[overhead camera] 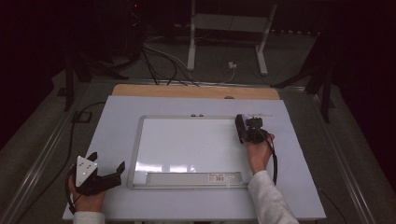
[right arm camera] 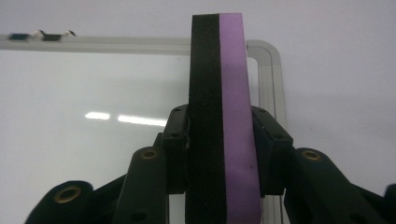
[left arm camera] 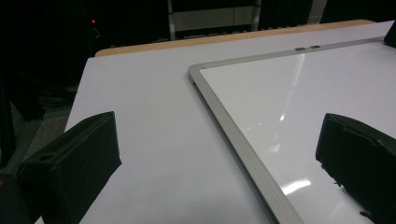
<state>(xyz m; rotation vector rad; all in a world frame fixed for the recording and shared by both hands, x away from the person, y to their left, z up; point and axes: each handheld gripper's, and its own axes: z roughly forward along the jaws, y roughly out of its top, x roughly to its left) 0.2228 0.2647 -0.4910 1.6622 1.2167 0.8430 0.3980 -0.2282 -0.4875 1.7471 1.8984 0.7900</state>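
Glossy white fills the middle of the scene: a rectangular whiteboard (overhead camera: 187,149) with a thin silver metal frame and rounded corners lies flat on a pale matte table (overhead camera: 116,116). Ceiling lights reflect as small bright streaks on the board's smooth surface. Along the board's near edge sits a grey tray strip (overhead camera: 187,178) with a small label.

At the board's far right corner, the right gripper (overhead camera: 246,128) is clamped on a block-shaped eraser (right arm camera: 218,116). The eraser stands on edge, made of two bonded layers: a black felt-like layer and a smooth purple foam layer. Both black plastic jaws press against its flat sides, one on the black face, one on the purple. The person's right hand (overhead camera: 259,151) and a light sleeve (overhead camera: 271,198) reach in over the board's right edge.

Just off the board's near left corner, the left gripper (overhead camera: 106,168) is held above the bare table, with its jaws spread wide apart and nothing between them. Its blunt, wedge-shaped black fingertips (left arm camera: 77,154) look matte and slightly rough. A grey triangular plate (overhead camera: 85,169) tops this gripper.
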